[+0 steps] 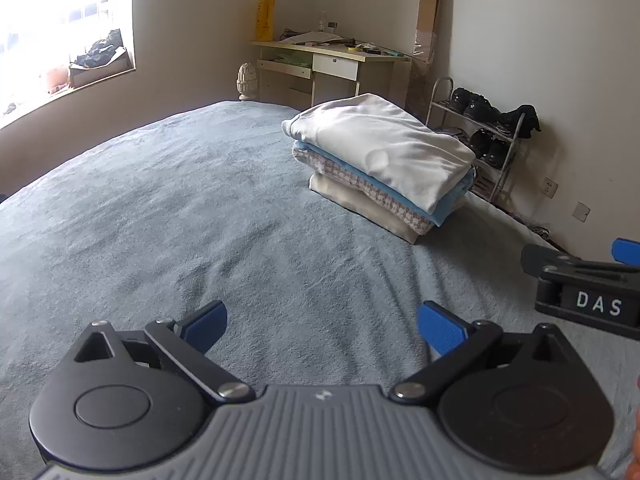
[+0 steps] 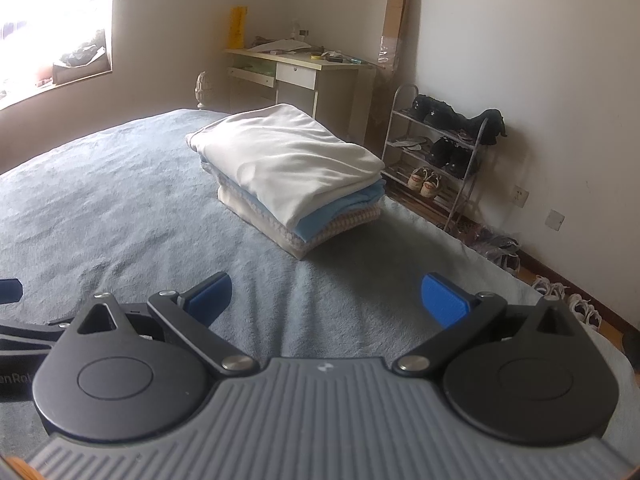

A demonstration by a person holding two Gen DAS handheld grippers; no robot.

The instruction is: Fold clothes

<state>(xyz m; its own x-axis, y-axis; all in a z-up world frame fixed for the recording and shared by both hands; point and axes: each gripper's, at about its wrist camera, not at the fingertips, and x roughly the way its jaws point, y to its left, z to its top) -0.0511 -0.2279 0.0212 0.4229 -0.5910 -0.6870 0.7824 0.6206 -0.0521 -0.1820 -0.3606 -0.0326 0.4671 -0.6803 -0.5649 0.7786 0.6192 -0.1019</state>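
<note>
On the grey-blue bedspread [image 1: 200, 208], reading from the left, there is first a wide bare stretch of cloth under the bright window [image 1: 60, 20], with no loose garment lying on it in either view. Next comes the left gripper [image 1: 322, 322], hovering low over the cover with its blue pads spread wide and nothing between them. Just right of it the right gripper [image 2: 326, 296] hangs at much the same height, jaws likewise apart and empty; its dark body also shows at the right edge of the left wrist view. Farther right and deeper on the bed sits the stack of folded clothes [image 2: 288, 176], a white piece on top, a light blue one under it, then a patterned layer and a cream one at the base, close to the bed's right-hand edge. Beyond that edge stand a shoe rack [image 2: 436, 152] and a desk [image 2: 300, 68]. The folding looks finished, or another garment lies out of sight. The risk is the stack itself: it rests near the edge and its layers overhang unevenly, so a careless nudge from the right gripper could slide the top pieces apart or tip them toward the floor.
</note>
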